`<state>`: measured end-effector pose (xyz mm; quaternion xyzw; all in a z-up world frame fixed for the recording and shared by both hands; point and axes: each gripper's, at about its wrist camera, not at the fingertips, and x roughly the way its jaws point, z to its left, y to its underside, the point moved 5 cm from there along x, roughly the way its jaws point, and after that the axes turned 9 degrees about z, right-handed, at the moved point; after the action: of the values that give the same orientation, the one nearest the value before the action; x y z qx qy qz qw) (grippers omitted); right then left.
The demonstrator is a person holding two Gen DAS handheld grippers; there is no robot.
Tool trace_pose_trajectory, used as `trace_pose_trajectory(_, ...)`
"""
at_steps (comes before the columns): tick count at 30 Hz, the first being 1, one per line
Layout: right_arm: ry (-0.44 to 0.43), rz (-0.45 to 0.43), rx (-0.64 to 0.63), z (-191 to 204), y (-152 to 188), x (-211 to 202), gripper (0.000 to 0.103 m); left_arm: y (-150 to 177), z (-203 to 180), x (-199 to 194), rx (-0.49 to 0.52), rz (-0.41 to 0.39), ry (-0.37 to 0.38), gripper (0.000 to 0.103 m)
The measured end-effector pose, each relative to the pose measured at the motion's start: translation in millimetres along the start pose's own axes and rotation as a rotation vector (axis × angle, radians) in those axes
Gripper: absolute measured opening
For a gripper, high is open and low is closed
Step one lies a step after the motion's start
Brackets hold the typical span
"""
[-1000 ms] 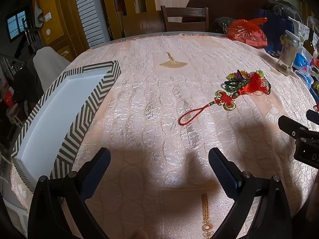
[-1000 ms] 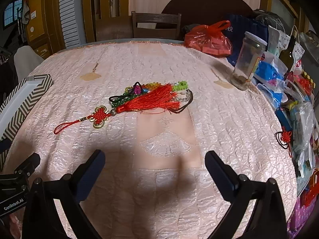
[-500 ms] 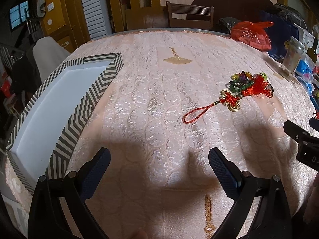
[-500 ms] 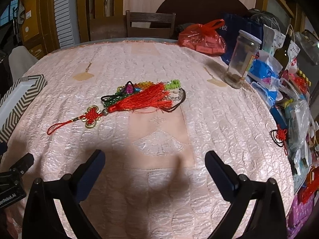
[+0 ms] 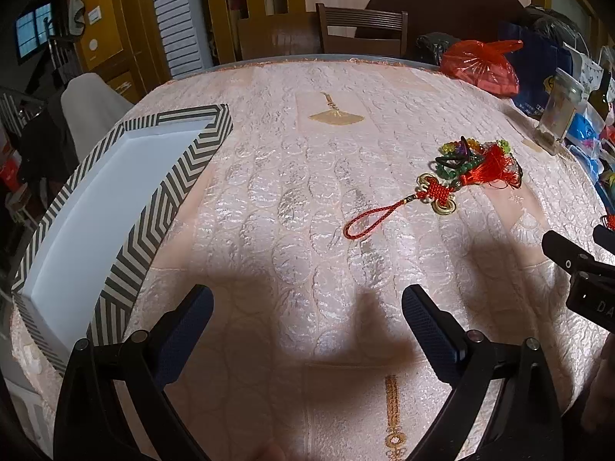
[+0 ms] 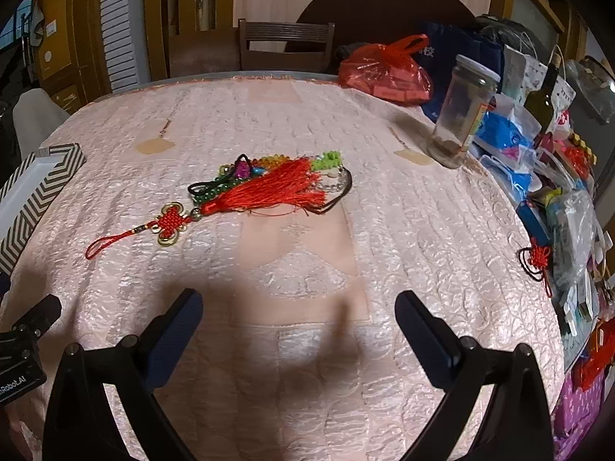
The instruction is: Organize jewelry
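— Both grippers have eased back; that red knotted tassel charm (image 6: pixel 215 207) on the bead pile sits farther ahead now.

— Right gripper (image 6: pixel 298 320) and left gripper (image 5: pixel 305 313) gape, empty. Zigzag-striped white tray (image 5: pixel 127 230) lies left of the left one.

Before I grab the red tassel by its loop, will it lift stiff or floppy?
Likely floppy: the tassel is cord and loose threads, so it should dangle. It lies across the beads, so it may drag some along. Probably light.
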<state>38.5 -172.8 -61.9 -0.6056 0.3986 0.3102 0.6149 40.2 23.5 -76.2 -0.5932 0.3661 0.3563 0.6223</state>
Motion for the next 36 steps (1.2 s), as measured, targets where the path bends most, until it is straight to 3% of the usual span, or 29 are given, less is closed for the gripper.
trace_pose_trajectory(36, 0.009, -0.003, 0.011, -2.1, -2.3, 1.5, 0.102, 2.3, -0.2, 6.1, -0.001, 0.012, -0.004, 0.098)
